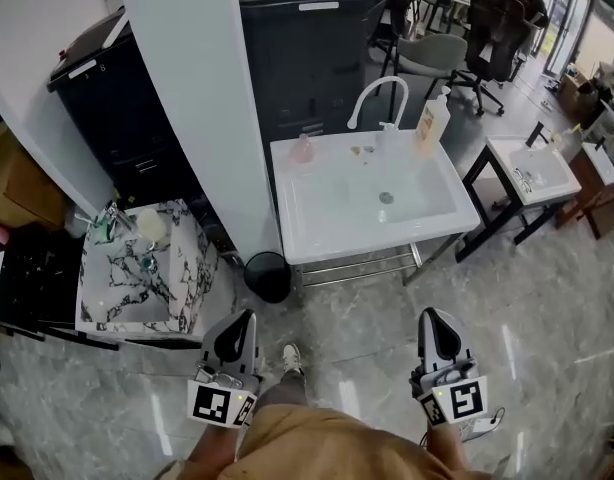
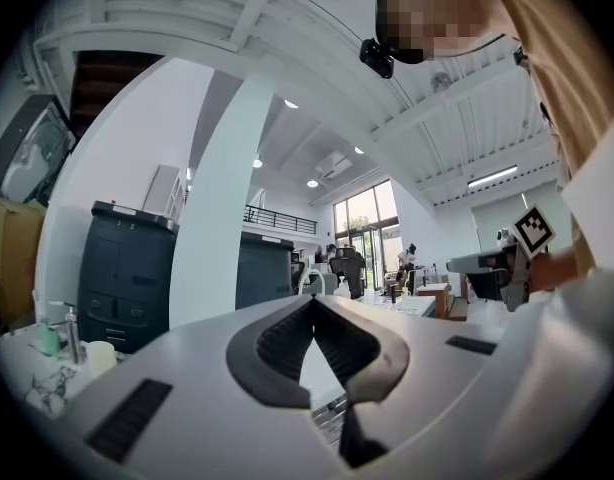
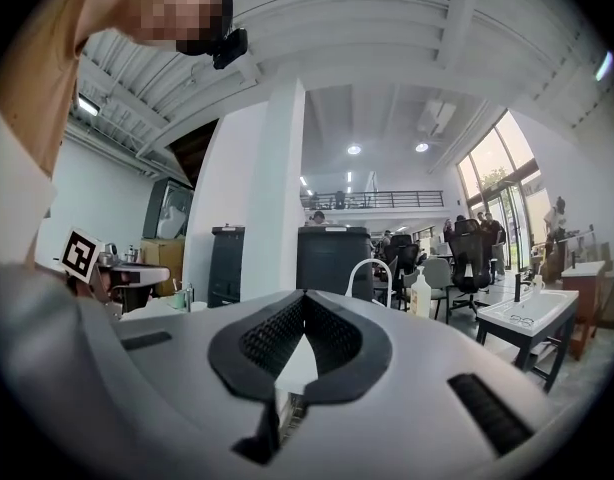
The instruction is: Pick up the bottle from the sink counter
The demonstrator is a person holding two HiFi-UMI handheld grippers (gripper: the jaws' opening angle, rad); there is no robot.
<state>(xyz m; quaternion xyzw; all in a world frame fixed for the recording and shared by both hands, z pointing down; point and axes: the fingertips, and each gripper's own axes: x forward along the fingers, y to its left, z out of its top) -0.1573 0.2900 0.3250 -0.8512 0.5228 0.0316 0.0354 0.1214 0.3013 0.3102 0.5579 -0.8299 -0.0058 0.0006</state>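
A clear pump bottle [image 1: 433, 120] with amber liquid stands upright at the back right corner of the white sink counter [image 1: 317, 243], right of the curved white faucet [image 1: 377, 96]. Both grippers are low in the head view, well short of the counter. My left gripper [image 1: 243, 320] is shut, its pads meeting at the tip with nothing between them [image 2: 313, 300]. My right gripper [image 1: 433, 318] is shut and empty too [image 3: 303, 295]. The bottle [image 3: 420, 294] shows small and far off in the right gripper view, right of the jaws, and tiny in the left gripper view [image 2: 342, 288].
A white pillar [image 1: 202, 98] rises left of the sink, with a black bin [image 1: 267, 276] at its foot. A marble-patterned sink [image 1: 192, 268] stands to the left and a second white sink [image 1: 547, 183] to the right. Dark cabinets [image 1: 307, 38] and office chairs [image 1: 432, 53] stand behind.
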